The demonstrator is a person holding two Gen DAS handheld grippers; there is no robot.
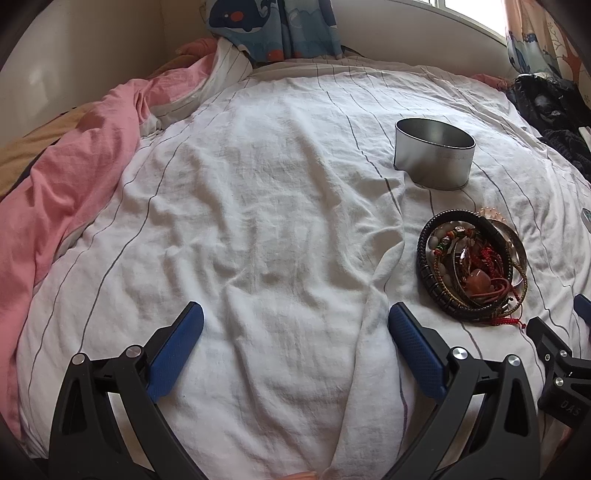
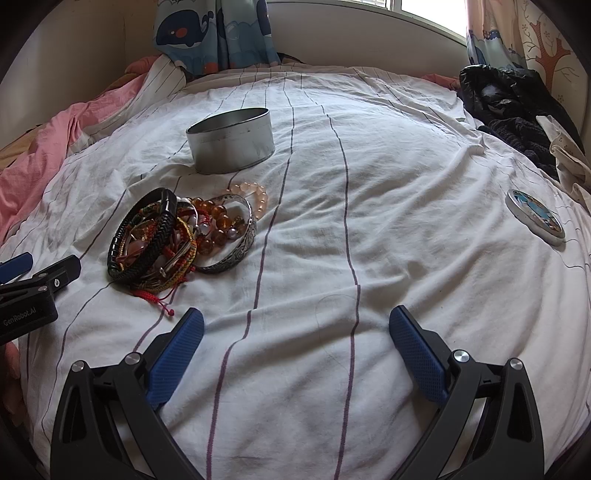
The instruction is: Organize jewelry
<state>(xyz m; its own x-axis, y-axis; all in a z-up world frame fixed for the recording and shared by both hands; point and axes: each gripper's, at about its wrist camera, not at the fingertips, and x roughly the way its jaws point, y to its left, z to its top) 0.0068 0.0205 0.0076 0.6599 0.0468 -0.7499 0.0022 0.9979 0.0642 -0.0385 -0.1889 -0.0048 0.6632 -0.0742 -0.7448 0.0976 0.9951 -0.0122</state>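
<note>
left gripper (image 1: 295, 339): i see jaws spread, holding nothing
right gripper (image 2: 296, 341): jaws spread too
bracelets (image 2: 181, 236): heaped near the open tin (image 2: 231, 142)

Home bedroom: striped bedsheet (image 2: 369, 184), pink quilt (image 1: 74, 177), whale-print curtain (image 2: 207, 33).

one round tin (image 2: 232, 142), one tin lid (image 2: 535, 217), one heap of bracelets (image 2: 177, 236), two grippers, left gripper (image 1: 295, 328), right gripper (image 2: 295, 328)
</note>
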